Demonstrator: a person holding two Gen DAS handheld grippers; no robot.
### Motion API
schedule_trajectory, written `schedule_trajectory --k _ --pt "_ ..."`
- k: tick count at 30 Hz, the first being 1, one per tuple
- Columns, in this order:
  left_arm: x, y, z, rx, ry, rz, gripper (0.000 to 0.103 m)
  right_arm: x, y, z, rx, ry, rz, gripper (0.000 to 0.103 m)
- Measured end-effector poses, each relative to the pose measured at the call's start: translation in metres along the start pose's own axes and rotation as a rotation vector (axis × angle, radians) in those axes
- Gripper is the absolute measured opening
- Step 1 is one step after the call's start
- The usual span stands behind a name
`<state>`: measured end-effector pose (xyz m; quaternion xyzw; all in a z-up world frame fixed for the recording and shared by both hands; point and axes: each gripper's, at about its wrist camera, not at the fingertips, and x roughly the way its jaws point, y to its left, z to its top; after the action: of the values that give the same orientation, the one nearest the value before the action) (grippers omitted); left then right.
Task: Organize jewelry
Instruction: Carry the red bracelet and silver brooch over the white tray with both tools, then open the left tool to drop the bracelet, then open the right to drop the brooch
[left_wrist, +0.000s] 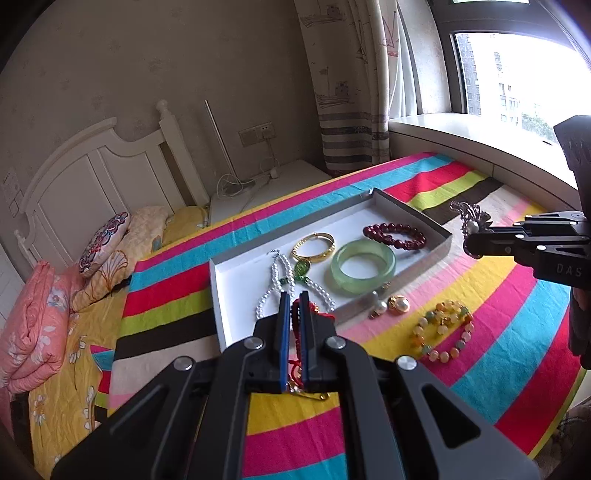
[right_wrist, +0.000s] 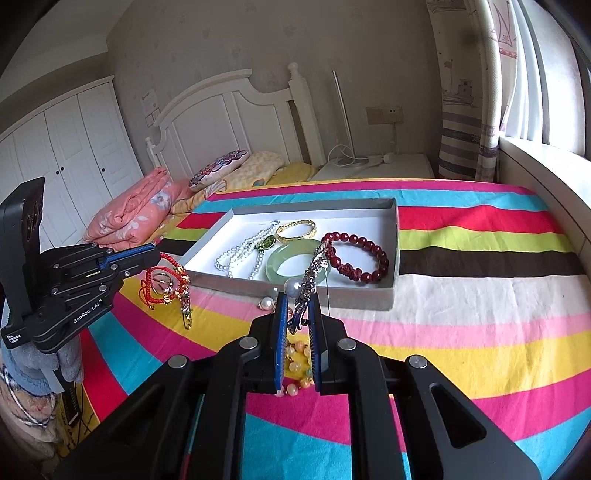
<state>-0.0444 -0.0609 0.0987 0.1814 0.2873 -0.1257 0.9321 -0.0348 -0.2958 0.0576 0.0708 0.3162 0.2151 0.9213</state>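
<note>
Two tools are each clenched on jewelry above the striped bed cover (right_wrist: 480, 295). Left tool (left_wrist: 294, 295) pinches a red knotted cord bracelet with gold charms (right_wrist: 164, 282); right tool (right_wrist: 297, 299) grips a silver filigree brooch with a pearl (right_wrist: 308, 284). Beyond them, the shallow white cardboard tray (right_wrist: 391, 288) holds a pale green jade bangle (left_wrist: 364, 266), gold bangle (left_wrist: 314, 246), dark red bead bracelet (left_wrist: 394, 235) and pearl necklace (left_wrist: 275, 282).

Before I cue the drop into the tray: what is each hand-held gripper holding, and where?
Left hand-held gripper: red cord bracelet, pinched at its upper loop. Right hand-held gripper: silver pearl brooch, pinched near its lower end.
</note>
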Motion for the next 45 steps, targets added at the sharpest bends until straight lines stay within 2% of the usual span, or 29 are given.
schedule_trajectory --k 4,9,16,18,20,21,22,24,26,29,31,34,36,37,38,39,42,45 --pt "0.019 0.019 0.021 -0.035 0.014 0.022 0.002 0.022 -0.008 0.019 0.021 0.029 0.008 0.011" --pt "0.061 0.048 0.044 -0.138 0.062 0.019 0.002 0.060 -0.024 0.046 0.078 0.078 0.003 0.011" --pt "0.103 0.065 0.052 -0.211 0.121 0.009 0.002 0.104 -0.036 0.072 0.118 0.142 -0.038 0.011" --pt "0.103 0.065 0.051 -0.219 0.129 -0.009 0.002 0.114 -0.039 0.076 0.127 0.160 -0.051 0.011" --pt "0.098 0.064 0.047 -0.224 0.149 -0.070 0.003 0.120 -0.041 0.076 0.139 0.171 -0.056 0.011" --pt "0.095 0.063 0.043 -0.221 0.158 -0.094 0.010 0.122 -0.042 0.075 0.146 0.173 -0.055 0.011" --pt "0.090 0.061 0.038 -0.215 0.171 -0.113 0.029 0.123 -0.043 0.074 0.149 0.174 -0.052 0.011" --pt "0.082 0.059 0.026 -0.215 0.187 -0.156 0.058 0.125 -0.044 0.073 0.143 0.178 -0.054 0.011" --pt "0.075 0.057 0.013 -0.219 0.217 -0.227 0.059 0.126 -0.044 0.070 0.139 0.185 -0.054 0.011" --pt "0.070 0.055 -0.002 -0.245 0.260 -0.288 0.060 0.128 -0.046 0.069 0.135 0.189 -0.067 0.011" --pt "0.067 0.052 -0.012 -0.253 0.269 -0.291 0.065 0.128 -0.048 0.068 0.141 0.192 -0.072 0.011" --pt "0.066 0.040 -0.021 -0.220 0.269 -0.284 0.066 0.129 -0.051 0.069 0.143 0.195 -0.085 0.011" --pt "0.069 0.032 -0.025 -0.184 0.256 -0.226 0.062 0.130 -0.054 0.070 0.144 0.195 -0.092 0.011" --pt "0.074 0.031 -0.026 -0.169 0.262 -0.203 0.035 0.130 -0.055 0.071 0.144 0.194 -0.093 0.011" --pt "0.081 0.030 -0.027 -0.163 0.285 -0.188 0.015 0.130 -0.055 0.072 0.144 0.194 -0.093 0.011" --pt "0.085 0.033 -0.026 -0.167 0.289 -0.184 0.001 0.130 -0.055 0.072 0.143 0.192 -0.093 0.011" --pt "0.090 0.045 -0.017 -0.224 0.231 -0.199 0.001 0.130 -0.053 0.074 0.138 0.190 -0.093 0.011" --pt "0.102 0.064 -0.001 -0.300 0.207 -0.202 0.001 0.134 -0.052 0.076 0.137 0.194 -0.095 0.011"
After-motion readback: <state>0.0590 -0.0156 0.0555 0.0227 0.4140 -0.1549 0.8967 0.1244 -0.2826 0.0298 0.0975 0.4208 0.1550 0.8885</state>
